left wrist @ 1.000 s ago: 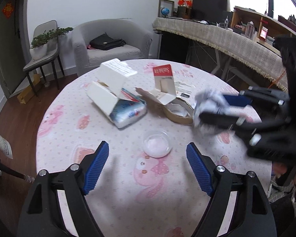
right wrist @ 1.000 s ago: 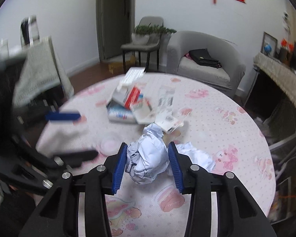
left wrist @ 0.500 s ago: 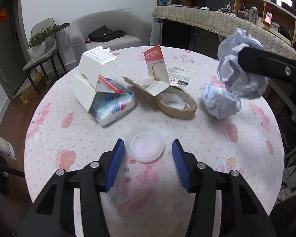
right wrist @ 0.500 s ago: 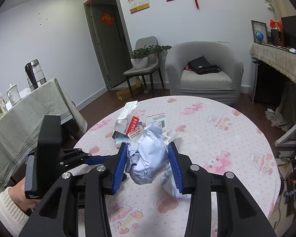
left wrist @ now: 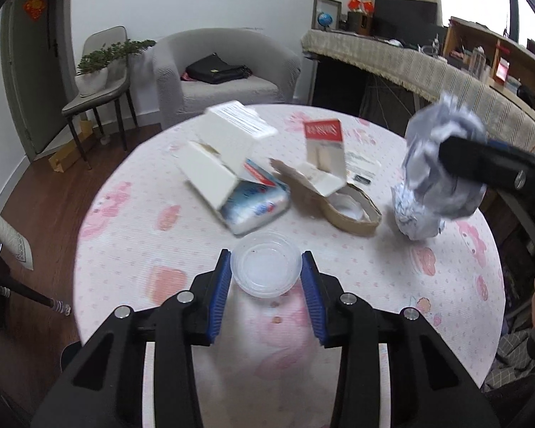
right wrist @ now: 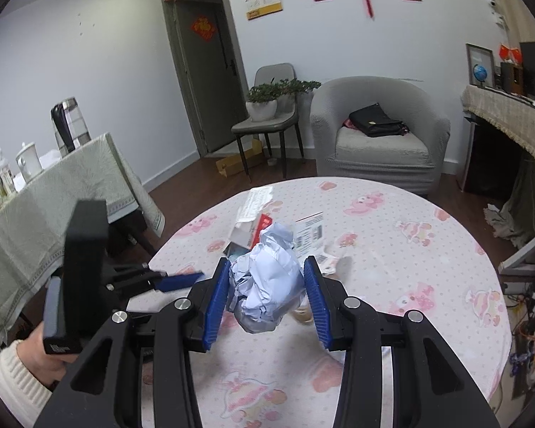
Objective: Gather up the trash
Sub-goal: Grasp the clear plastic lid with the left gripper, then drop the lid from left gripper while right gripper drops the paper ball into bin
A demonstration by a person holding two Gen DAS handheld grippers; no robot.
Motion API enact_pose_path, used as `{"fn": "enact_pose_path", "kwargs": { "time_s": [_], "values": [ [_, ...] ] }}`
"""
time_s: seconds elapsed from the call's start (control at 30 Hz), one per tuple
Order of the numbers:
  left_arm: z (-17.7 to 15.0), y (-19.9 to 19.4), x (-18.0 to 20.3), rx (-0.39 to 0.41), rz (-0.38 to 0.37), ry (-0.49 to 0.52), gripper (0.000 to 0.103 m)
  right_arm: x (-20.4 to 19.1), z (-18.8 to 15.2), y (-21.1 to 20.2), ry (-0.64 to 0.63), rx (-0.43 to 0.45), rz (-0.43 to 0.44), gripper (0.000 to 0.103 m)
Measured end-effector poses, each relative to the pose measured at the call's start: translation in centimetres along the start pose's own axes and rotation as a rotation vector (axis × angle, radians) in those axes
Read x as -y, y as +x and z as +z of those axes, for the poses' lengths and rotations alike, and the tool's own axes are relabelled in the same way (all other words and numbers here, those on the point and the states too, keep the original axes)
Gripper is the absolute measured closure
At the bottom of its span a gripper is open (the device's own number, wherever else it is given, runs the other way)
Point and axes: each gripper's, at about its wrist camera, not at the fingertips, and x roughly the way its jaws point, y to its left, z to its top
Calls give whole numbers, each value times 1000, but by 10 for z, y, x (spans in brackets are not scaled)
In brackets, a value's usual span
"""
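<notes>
My left gripper (left wrist: 266,274) is closing its jaws around the clear plastic lid (left wrist: 265,268), which sits on the round table (left wrist: 125,249) between the blue pads (left wrist: 222,287); both pads look to be at the lid's rim, contact seems made; my right gripper (right wrist: 266,287) pinches a crumpled paper ball (right wrist: 267,285), lifted clear of the tablecloth; seen from the left gripper, a second paper wad (left wrist: 412,219) lies on the table ahead and to the right, below the held ball; ahead of the lid, an open white carton (left wrist: 221,164) over a tissue pack (left wrist: 256,207); beside it a red-topped box (left wrist: 322,149) and a brown cardboard ring (left wrist: 353,210).
</notes>
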Motion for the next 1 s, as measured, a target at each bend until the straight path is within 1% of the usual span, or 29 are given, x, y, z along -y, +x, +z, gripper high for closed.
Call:
{"fn": "enact_pose_path", "kwargs": {
  "time_s": [0.2, 0.3, 0.47, 0.7, 0.9, 1.0],
  "values": [
    [-2, -21, -22, 37, 31, -34, 61, -22, 6, 14, -19, -14, 15, 60],
    [-3, -31, -37, 50, 47, -51, 61, -35, 6, 28, -34, -23, 30, 60],
    [-10, -43, -68, 60, 98, -87, 61, -53, 6, 48, -53, -45, 53, 60],
    [-23, -58, -113, 61, 168, -155, 61, -83, 11, 69, -76, -59, 92, 60],
    [-41, -68, -148, 39, 225, -187, 61, -117, 19, 86, -100, -62, 137, 60],
    [-51, -71, -163, 22, 239, -205, 61, -134, 20, 98, -110, -72, 164, 60]
  ]
}}
